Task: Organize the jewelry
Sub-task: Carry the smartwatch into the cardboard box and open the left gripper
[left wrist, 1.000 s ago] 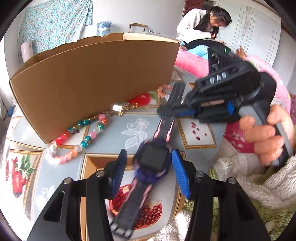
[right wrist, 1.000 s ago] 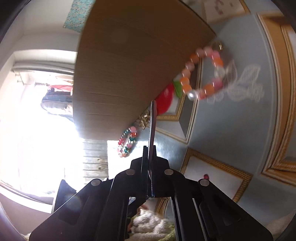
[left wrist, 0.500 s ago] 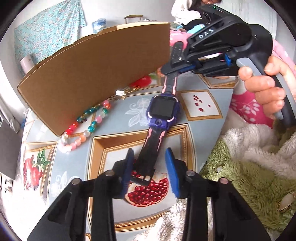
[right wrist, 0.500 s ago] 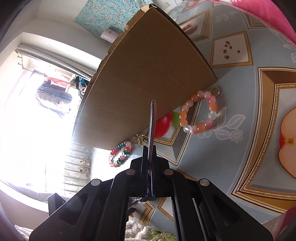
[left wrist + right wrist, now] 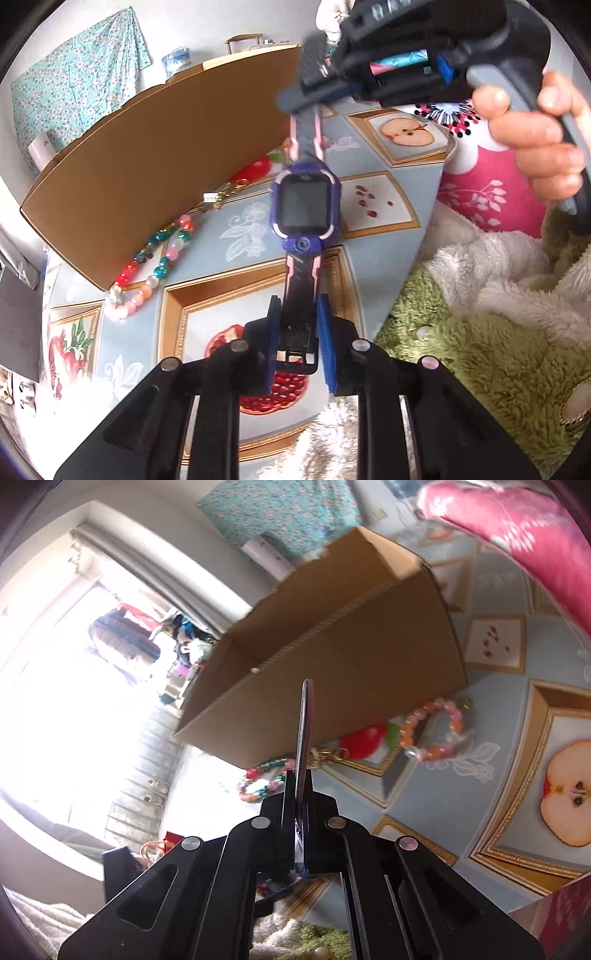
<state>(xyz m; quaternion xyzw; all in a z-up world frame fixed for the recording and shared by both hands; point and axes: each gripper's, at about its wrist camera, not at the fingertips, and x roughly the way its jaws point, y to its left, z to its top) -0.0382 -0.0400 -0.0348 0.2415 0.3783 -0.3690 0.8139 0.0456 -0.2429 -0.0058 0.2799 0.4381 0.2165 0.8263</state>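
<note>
Two grips shared on watch (image 5: 303, 205), kept off tablecloth (image 5: 243, 236) and stretched taut. Far strap end clamped flat by right gripper (image 5: 314, 88). Buckle end flanked by left gripper (image 5: 295, 341), jaws just closing, pads seemingly touching strap edges. Likely steadied for transfer to cardboard box (image 5: 155, 162). Bead bracelet (image 5: 155, 266) left lying against box wall.

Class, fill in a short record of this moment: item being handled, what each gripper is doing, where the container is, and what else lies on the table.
item: watch, held off the table
right gripper: shut on the upper strap end
left gripper: jaws have just been closing around the buckle end; pads at the strap's edges
container: cardboard box, open, beyond the watch
table: two bead bracelets beside the box
</note>
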